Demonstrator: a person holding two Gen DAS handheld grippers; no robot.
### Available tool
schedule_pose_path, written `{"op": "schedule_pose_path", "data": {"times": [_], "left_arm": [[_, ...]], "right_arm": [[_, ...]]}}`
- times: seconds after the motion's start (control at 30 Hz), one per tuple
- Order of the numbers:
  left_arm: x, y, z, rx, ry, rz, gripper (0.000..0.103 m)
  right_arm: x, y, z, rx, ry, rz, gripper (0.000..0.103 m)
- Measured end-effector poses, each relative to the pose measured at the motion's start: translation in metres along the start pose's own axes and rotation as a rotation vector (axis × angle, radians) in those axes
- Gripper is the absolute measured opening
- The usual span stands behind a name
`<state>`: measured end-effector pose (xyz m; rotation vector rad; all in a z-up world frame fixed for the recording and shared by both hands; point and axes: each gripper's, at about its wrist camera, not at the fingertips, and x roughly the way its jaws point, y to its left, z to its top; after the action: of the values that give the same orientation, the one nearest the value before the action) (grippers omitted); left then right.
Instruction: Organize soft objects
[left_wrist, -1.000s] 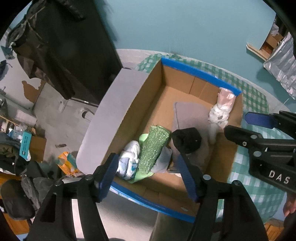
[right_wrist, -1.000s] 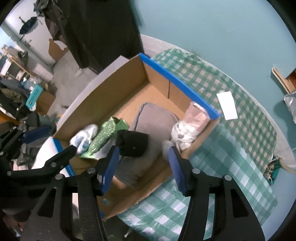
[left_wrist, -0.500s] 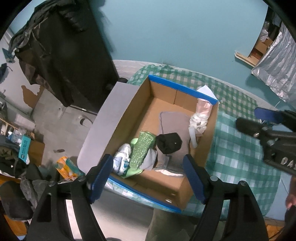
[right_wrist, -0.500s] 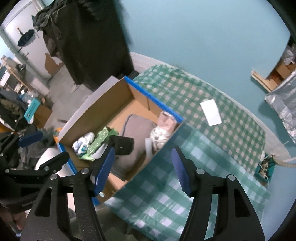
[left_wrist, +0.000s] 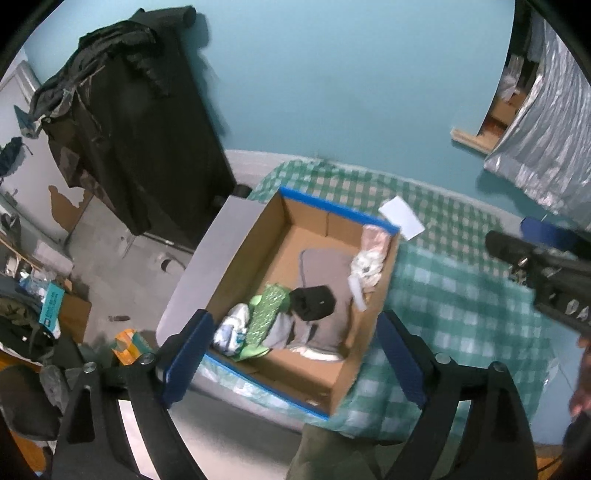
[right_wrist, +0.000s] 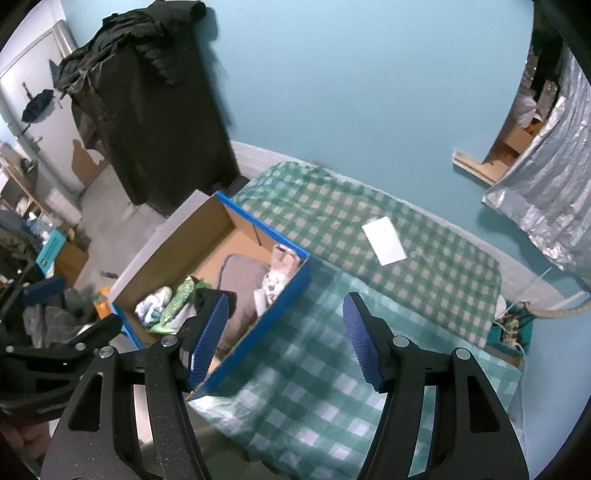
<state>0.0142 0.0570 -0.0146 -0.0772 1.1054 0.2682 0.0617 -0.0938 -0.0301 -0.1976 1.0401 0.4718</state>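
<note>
A cardboard box with blue tape on its rim (left_wrist: 332, 212) (right_wrist: 258, 225) stands on a table with a green checked cloth (left_wrist: 461, 295) (right_wrist: 332, 221). Inside lie a grey cushion (left_wrist: 325, 266) (right_wrist: 243, 273), a black rolled item (left_wrist: 314, 301), a green sparkly cloth (left_wrist: 267, 310) (right_wrist: 179, 297), a white and blue bundle (left_wrist: 232, 328) (right_wrist: 153, 304) and a pink and white soft item (left_wrist: 371, 251) (right_wrist: 282, 266). My left gripper (left_wrist: 291, 358) is open and empty, high above the box's near end. My right gripper (right_wrist: 284, 332) is open and empty above the cloth, right of the box.
A white card (left_wrist: 400, 218) (right_wrist: 382, 240) lies on the cloth behind the box. A dark cabinet draped with clothes (left_wrist: 147, 129) (right_wrist: 159, 103) stands at the left against the teal wall. Clutter covers the floor at the left (left_wrist: 55, 295). A silver curtain (right_wrist: 554, 192) hangs at the right.
Both grippers have pulled back and up from the box, which now looks smaller and farther. Both stay open and empty. The box contents have not moved.
</note>
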Motion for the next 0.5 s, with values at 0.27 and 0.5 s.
{"op": "schedule_pose_path", "data": {"times": [0.27,0.5], "left_arm": [[-0.020,-0.014,0.003,0.004,-0.011,-0.004,0.091],[-0.022,-0.022,-0.002,0.029,-0.022,0.002,0.091]], "right_arm": [[-0.018,-0.012,-0.011,0.026,-0.028,0.011,0.064],[-0.023,-0.016,-0.016,0.045,-0.024,0.028,0.064]]}}
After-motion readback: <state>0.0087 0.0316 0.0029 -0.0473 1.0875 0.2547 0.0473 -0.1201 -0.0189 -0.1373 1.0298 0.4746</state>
